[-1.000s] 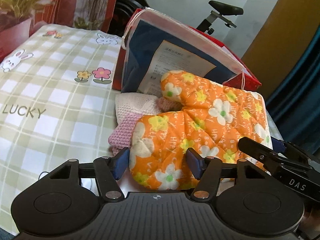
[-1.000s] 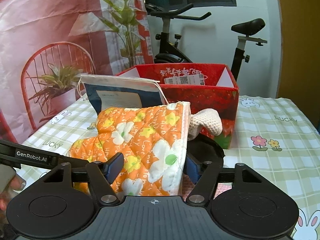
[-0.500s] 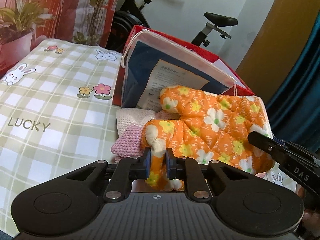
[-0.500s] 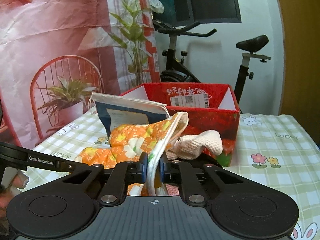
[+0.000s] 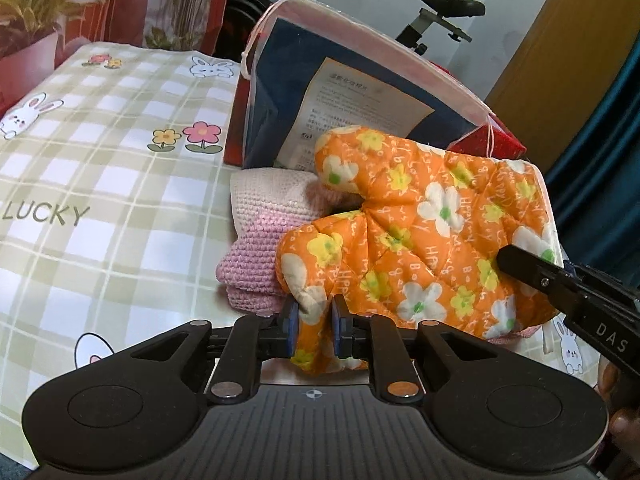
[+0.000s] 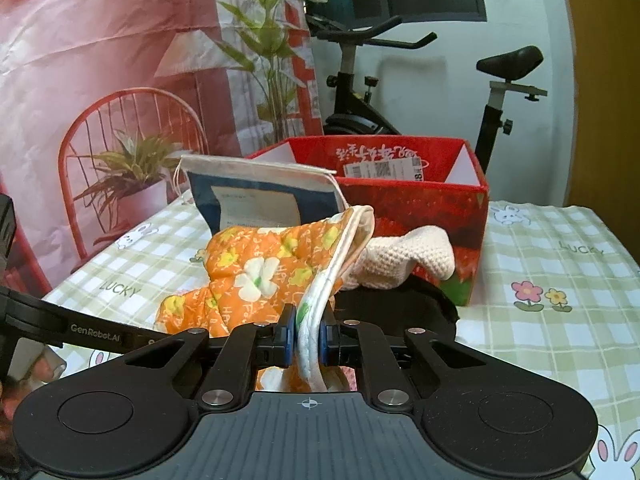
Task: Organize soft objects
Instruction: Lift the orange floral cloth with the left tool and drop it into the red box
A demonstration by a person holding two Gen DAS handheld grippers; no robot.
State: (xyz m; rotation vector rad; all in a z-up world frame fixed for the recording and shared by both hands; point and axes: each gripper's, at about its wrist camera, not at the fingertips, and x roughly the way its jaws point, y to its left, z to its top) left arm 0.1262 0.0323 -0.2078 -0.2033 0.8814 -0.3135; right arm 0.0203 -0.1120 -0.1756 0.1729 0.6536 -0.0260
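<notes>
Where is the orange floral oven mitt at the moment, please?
The orange floral oven mitt is held between both grippers, left gripper at its fingertip end, right gripper on its cuff, above the pink knitted cloth.

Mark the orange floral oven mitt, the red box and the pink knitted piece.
orange floral oven mitt (image 5: pixel 432 236), left wrist view, quilted palm.
red box (image 6: pixel 416 216), right wrist view, front wall.
pink knitted piece (image 5: pixel 256 256), left wrist view, exposed left part beside the mitt.

"LUCKY" printed on the checked cloth (image 5: pixel 120 184); "HAPPY" repeated on the orange mitt (image 5: pixel 420 240); "DAS" on the right gripper (image 5: pixel 568 300); "GenRobot.AI" on the left gripper (image 6: pixel 96 330).
</notes>
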